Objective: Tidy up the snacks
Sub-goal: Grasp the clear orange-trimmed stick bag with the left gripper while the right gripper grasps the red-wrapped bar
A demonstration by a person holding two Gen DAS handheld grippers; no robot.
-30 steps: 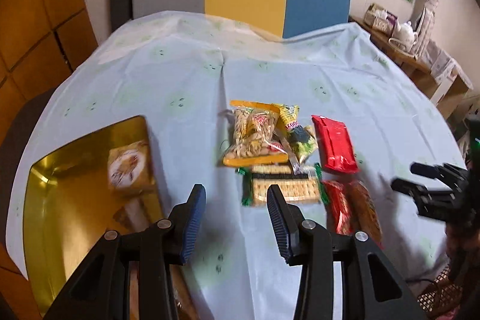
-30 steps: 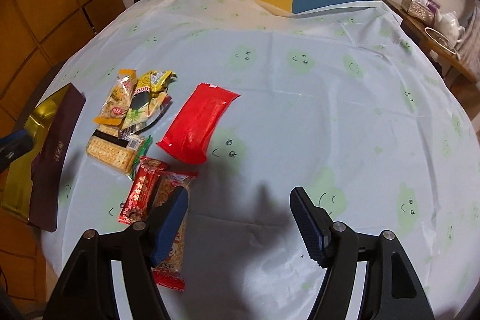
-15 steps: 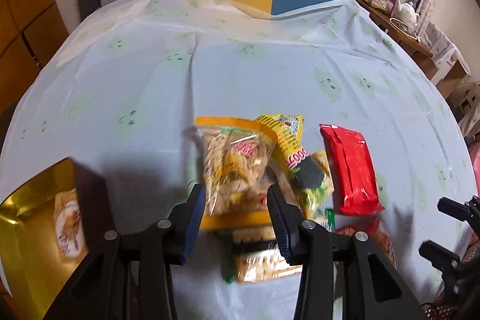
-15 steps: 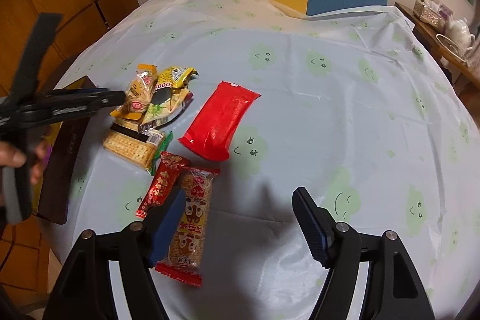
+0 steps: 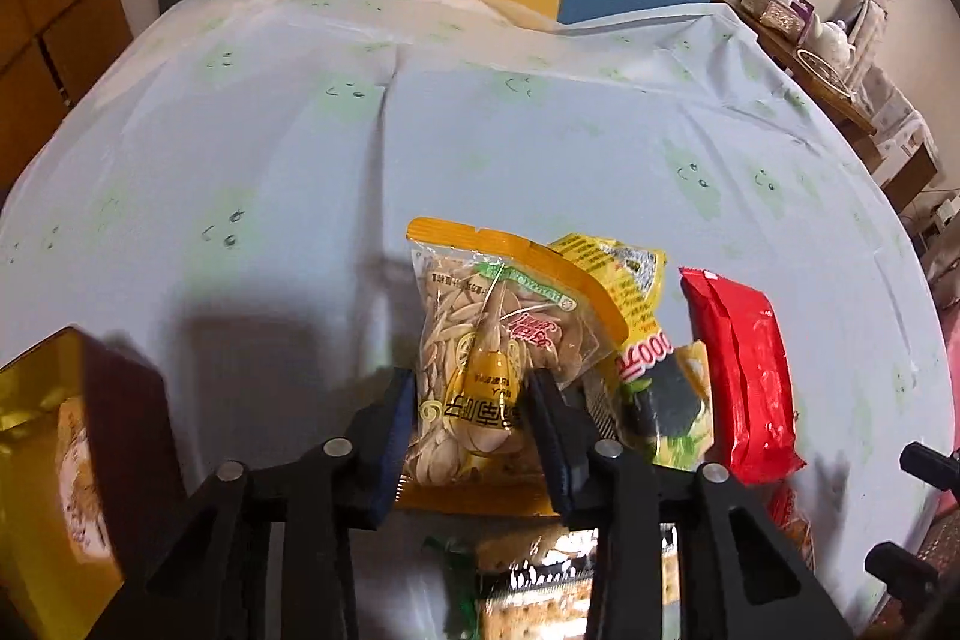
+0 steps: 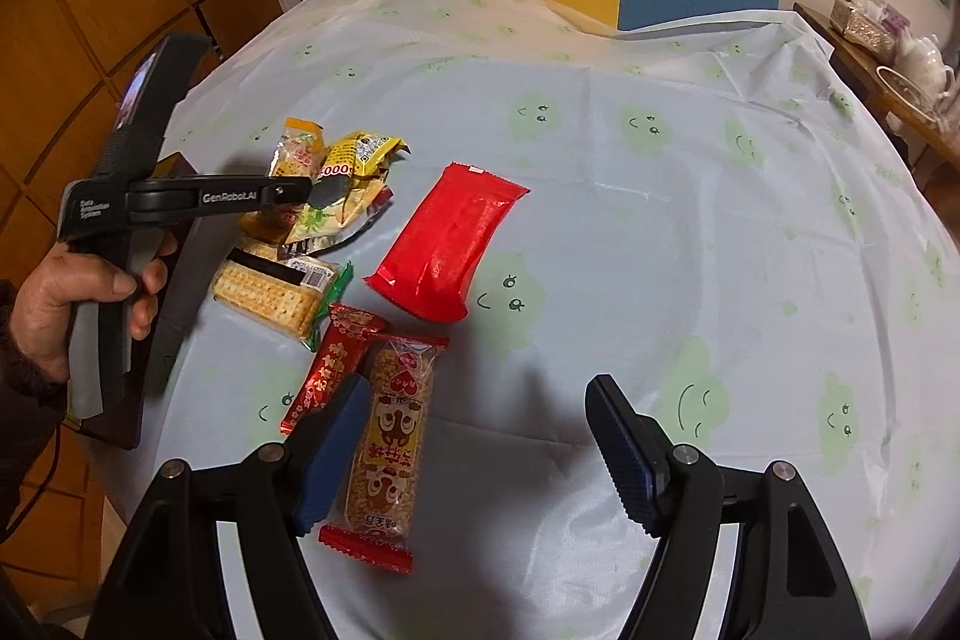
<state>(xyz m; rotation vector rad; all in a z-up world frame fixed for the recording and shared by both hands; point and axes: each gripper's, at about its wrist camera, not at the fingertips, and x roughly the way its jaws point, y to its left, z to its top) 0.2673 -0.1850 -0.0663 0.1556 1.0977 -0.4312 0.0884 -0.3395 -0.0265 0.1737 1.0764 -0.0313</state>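
The seed packet (image 5: 492, 370), a clear bag with an orange-yellow border, lies on top of the snack pile near the left side of the worktop (image 5: 540, 148). The left hand-held gripper (image 5: 471, 427) straddles its lower half: the blue pads sit against the packet's two sides, and the jaws have just been closing on it, so it looks pinched, though whether the packet has left the pile I cannot tell. In the right wrist view the same left hand-held gripper (image 6: 327, 189) reaches in from the left, held by a hand (image 6: 66, 298) in a dark sleeve.

Just beside the seed packet to the right lies a yellow packet (image 5: 642, 334) with a dark green patch, partly under it. Further right is a long red packet (image 5: 744, 370), apart from the yellow one. Below the seed packet, a cracker pack (image 6: 270, 286) in clear wrap with green ends lies partly tucked beneath the pile.

Nearer the right hand-held gripper (image 6: 480, 451) lie a red foil bar (image 6: 333, 364) and a puffed-rice bar (image 6: 393, 436) with red ends, side by side and touching. That gripper's jaws are spread wide with nothing between the pads; its left pad hangs over the edge of the puffed-rice bar.

At the worktop's left edge stands a gold-lined box (image 5: 36, 460) with dark red walls, holding a small packet (image 5: 75, 466).
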